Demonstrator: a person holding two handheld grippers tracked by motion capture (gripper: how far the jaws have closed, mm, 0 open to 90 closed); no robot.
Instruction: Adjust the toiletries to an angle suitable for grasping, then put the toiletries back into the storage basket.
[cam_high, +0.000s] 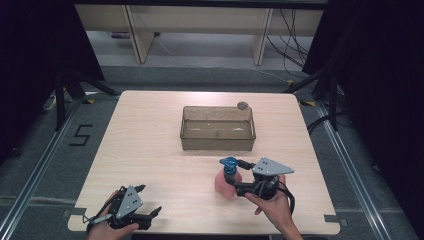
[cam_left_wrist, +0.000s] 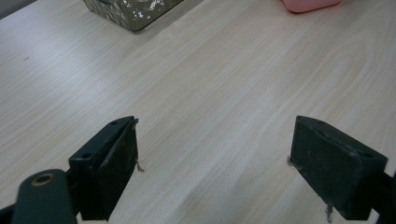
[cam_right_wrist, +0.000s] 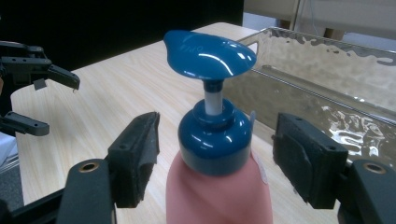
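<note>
Wood table (cam_high: 150, 150), floor mark "5" (cam_high: 81, 135), pump bottle (cam_right_wrist: 217, 154)

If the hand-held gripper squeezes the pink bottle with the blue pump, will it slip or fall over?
The pink bottle looks smooth and rounded, so it might slip. Its blue pump stands tall on a thin neck, so a high push could tip it. It probably stays stiff.

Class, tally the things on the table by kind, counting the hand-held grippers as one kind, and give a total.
Pump bottles: 1, pink with a blue pump
Clear tubs: 1
Small round grey things: 1, by the tub's far right corner
Grippers: 2, the left gripper and the right gripper
Total: 5
</note>
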